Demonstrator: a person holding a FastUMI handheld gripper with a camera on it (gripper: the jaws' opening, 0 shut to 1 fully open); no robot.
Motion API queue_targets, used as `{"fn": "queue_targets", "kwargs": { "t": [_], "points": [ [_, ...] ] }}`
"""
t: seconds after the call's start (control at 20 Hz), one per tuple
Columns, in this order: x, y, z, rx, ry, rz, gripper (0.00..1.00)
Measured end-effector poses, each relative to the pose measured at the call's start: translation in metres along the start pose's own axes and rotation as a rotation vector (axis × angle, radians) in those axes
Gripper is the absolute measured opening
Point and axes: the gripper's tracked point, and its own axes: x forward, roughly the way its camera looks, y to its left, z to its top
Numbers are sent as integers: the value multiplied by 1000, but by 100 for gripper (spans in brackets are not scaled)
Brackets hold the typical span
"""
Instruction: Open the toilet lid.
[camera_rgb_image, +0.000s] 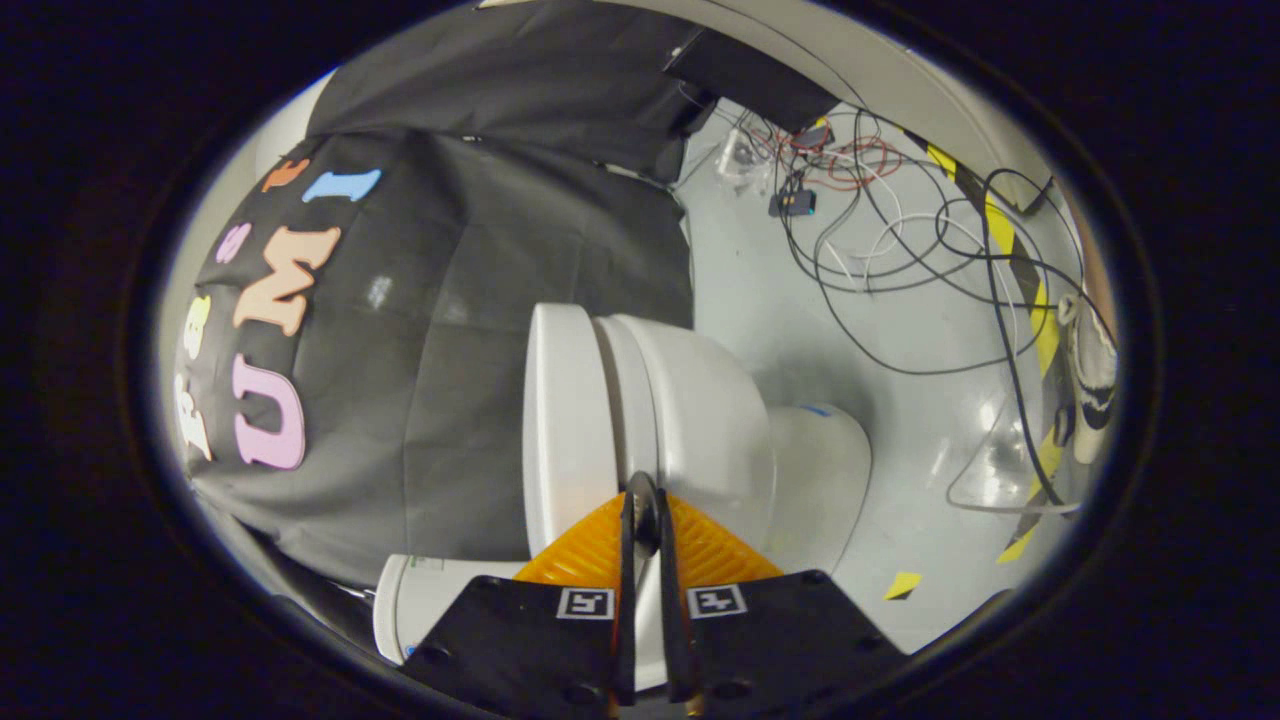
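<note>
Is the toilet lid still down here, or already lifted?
Down: the toilet lid lies flat against the bowl, no gap showing. The gripper, fingers nearly together, reaches the lid's edge.

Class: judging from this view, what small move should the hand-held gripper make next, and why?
Probably swing the lid away from the seat. The hand-held gripper has its fingers nearly together at the lid's edge, and the lid lies close against the bowl, barely lifted.
</note>
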Motion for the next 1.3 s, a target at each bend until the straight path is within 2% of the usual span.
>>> {"fn": "queue_targets", "kwargs": {
  "t": [0.05, 0.35, 0.7, 0.9, 1.3],
  "points": [
    [6, 1, 1, 14, -10, 1, 13],
    [7, 5, -10, 38, 26, 25, 13],
    [8, 8, -11, -127, 17, -3, 13],
    [4, 18, -10, -149, -2, 27, 13],
    [-11, 56, -9, -270, -34, 75, 13]
  ]
}}
